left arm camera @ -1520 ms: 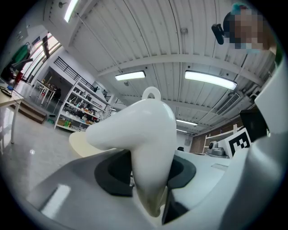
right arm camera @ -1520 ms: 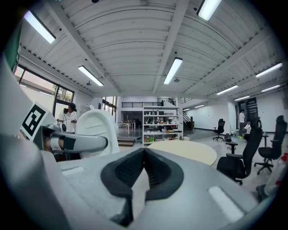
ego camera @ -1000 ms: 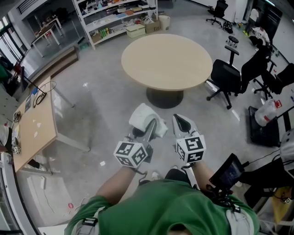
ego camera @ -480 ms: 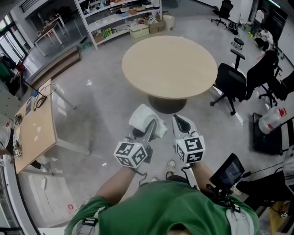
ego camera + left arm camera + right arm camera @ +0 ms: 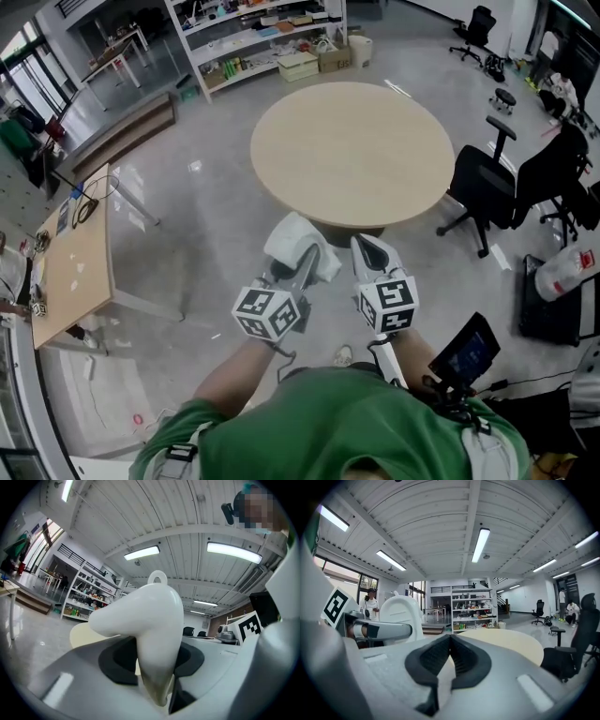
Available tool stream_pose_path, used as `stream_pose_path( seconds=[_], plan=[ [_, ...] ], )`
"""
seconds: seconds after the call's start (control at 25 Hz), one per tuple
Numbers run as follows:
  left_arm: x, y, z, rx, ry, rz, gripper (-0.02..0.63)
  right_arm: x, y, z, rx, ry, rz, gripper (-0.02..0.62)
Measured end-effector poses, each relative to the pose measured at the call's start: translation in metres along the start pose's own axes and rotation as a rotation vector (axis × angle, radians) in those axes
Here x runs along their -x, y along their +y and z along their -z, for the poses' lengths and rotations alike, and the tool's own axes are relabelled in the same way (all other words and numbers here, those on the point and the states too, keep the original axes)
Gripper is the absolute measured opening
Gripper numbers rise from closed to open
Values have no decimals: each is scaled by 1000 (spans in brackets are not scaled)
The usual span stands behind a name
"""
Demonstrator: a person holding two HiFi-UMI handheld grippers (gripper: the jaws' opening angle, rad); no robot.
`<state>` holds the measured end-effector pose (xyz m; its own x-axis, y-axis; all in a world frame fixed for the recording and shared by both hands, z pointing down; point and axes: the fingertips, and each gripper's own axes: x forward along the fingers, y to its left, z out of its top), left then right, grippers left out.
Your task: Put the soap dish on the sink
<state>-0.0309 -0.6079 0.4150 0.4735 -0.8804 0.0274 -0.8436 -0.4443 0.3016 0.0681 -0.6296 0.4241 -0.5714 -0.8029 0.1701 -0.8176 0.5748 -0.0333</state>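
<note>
A white soap dish (image 5: 293, 240) with a curved body stands upright between the jaws of my left gripper (image 5: 302, 264), which is shut on it. In the left gripper view the soap dish (image 5: 152, 620) fills the middle, pinched at its lower edge by the dark pads (image 5: 119, 660). My right gripper (image 5: 371, 247) hangs beside it at the same height, shut with nothing between its pads (image 5: 436, 660). From the right gripper view the soap dish (image 5: 401, 616) shows at the left. Both grippers point about level, over the grey floor. No sink is in view.
A round beige table (image 5: 352, 150) on a dark pedestal stands just ahead. Black office chairs (image 5: 487, 183) are to its right, shelving (image 5: 253, 37) at the back, a wooden desk (image 5: 75, 258) at the left. A person stands far off near the window (image 5: 371, 604).
The whole scene has slid toward me: the round table and chairs are nearer and lower in view. Both grippers keep their places in front of me, the soap dish still held.
</note>
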Motion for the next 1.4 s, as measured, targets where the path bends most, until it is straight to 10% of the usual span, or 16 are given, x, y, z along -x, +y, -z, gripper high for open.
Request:
stream_pose_path(
  seconds=[0.76, 1.4],
  plan=[
    [-86, 31, 7, 1, 28, -22, 150, -66, -64, 11, -27, 33, -15, 2],
    [-143, 142, -10, 61, 61, 60, 150, -177, -63, -4, -2, 79, 89, 3]
  ],
)
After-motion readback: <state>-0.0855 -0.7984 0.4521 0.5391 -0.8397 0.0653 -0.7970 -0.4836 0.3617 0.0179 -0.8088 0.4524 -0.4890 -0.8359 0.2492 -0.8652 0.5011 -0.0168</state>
